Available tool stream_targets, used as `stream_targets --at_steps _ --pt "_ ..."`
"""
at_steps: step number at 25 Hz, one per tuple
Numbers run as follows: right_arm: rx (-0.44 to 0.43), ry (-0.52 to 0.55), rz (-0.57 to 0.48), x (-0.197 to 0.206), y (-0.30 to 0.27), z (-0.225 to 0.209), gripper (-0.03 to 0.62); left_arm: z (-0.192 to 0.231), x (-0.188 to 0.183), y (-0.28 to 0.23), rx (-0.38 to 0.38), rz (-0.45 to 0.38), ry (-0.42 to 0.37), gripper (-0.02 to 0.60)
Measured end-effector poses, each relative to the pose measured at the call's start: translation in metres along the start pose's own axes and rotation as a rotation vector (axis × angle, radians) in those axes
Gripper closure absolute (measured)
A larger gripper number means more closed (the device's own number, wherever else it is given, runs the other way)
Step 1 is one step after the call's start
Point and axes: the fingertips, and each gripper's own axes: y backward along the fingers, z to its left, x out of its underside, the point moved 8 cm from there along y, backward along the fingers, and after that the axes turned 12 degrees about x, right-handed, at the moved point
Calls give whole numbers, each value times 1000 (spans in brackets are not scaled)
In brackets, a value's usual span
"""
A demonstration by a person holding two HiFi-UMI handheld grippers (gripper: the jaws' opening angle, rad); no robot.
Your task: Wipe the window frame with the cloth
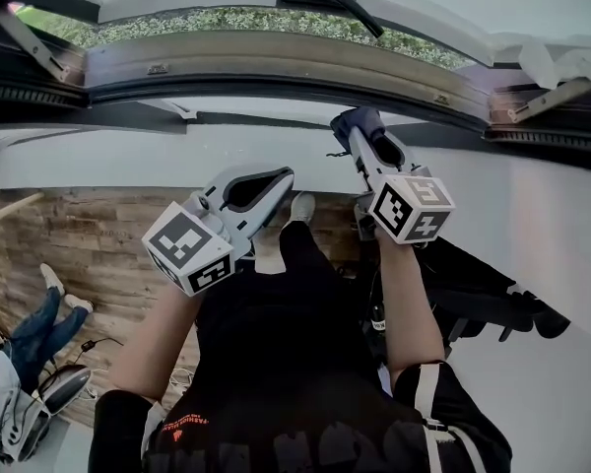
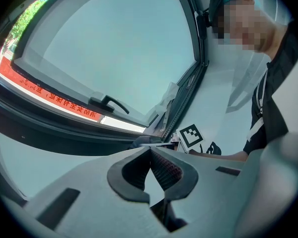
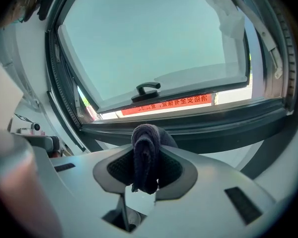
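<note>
While right gripper [image 3: 146, 156] pinches cloth [image 3: 145, 142], red banner [image 3: 170, 102] lettering is illegible.

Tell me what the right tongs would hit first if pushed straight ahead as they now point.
Most likely the dark lower rail of the window frame, just beyond the cloth clamped in the right tongs. The cloth would touch it first. Depth is hard to judge.

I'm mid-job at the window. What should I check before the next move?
1. Dark blue cloth pinched between the right gripper's jaws: ok.
2. Left gripper shut, holding nothing: ok.
3. Cloth touching the dark metal window frame: cannot tell.
4. Glass sash swung open, frame exposed: ok.
5. Black window handle away from the cloth: ok.
</note>
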Motion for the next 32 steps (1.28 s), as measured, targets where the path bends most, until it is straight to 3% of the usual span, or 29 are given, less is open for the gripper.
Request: stream_targets --at_steps 32 --pt "-193 165 78 0 -47 140 497 27 -8 119 -154 -130 16 563"
